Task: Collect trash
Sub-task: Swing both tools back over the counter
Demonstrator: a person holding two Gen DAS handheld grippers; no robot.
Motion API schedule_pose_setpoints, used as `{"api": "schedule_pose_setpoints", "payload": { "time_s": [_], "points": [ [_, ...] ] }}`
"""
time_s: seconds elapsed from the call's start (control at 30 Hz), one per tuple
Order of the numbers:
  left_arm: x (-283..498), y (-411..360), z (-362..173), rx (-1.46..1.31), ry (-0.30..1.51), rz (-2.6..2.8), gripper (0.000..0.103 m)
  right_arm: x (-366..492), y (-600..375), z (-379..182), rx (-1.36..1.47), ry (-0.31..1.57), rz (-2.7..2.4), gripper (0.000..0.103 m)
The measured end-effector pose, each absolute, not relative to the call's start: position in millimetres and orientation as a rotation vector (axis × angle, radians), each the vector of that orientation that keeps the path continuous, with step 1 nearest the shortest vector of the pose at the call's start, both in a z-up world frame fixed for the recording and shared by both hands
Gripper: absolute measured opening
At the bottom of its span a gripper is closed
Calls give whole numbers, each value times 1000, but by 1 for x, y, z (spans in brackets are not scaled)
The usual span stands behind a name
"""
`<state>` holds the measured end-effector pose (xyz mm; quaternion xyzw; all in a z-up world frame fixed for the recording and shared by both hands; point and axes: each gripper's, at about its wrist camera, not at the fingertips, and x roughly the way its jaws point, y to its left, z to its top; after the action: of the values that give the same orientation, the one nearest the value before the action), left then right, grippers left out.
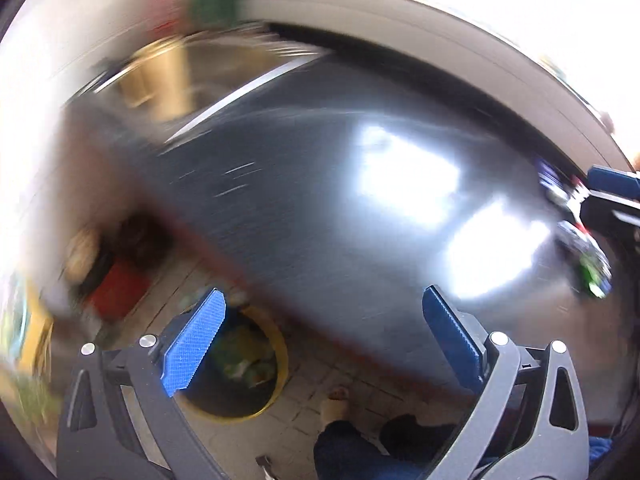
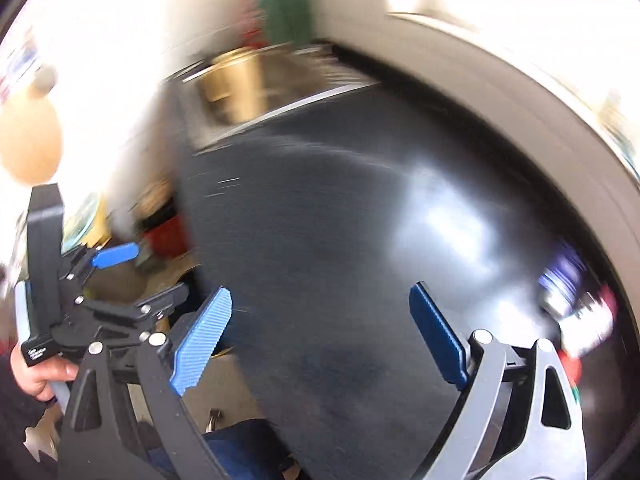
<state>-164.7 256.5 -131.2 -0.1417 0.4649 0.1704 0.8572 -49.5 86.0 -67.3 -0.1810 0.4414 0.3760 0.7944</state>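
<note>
Here, heavy motion blur across both wrist views; fine detail mostly lost.

Left gripper (image 1: pixel 320 336): blue ribbed fingers (image 1: pixel 194 344) spread wide, nothing between them. Hangs over the near edge of the dark glossy countertop (image 1: pixel 312 200), above the tiled floor.

Right gripper (image 2: pixel 320 336): blue fingers (image 2: pixel 202 340) likewise spread wide, nothing gripped. Sits over the same countertop (image 2: pixel 320 240), pointing along its length.

Trash: cluster of crumpled wrappers, purple, white, red and green (image 1: pixel 576 232), on the countertop at its right side, well apart from the left gripper. In the right wrist view the same wrappers (image 2: pixel 576 300) just beside the right finger, outside the opening, not touching as far as blur allows. Individual pieces not separable; count cannot be told.

Round yellow-rimmed bin (image 1: pixel 236 364) on the floor just off the countertop's near edge, directly behind the left finger of the left gripper; greenish and pale contents inside, kind cannot be told.

Steel sink basin (image 1: pixel 192 76) at the far left end of the countertop, with a tan upright object in it, identity cannot be told. Same basin (image 2: pixel 256 88) in the right wrist view.

Red box-like object (image 1: pixel 116 288) on the floor left of the countertop, near the bin.

Left gripper also visible from the right wrist view (image 2: pixel 116 276), left of the countertop, held by a bare hand (image 2: pixel 36 372) at the handle.

Bright window glare on the countertop's middle.
</note>
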Motion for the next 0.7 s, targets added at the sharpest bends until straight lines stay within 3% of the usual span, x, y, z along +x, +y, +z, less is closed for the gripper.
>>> {"api": "schedule_pose_setpoints", "payload": {
  "time_s": [0.33, 0.7],
  "points": [
    [-28, 96, -92, -39, 938, -78, 96, 1, -142, -46, -64, 938, 293, 87],
    [29, 34, -101, 51, 992, -148, 96, 12, -206, -68, 56, 978, 219, 87]
  ]
}}
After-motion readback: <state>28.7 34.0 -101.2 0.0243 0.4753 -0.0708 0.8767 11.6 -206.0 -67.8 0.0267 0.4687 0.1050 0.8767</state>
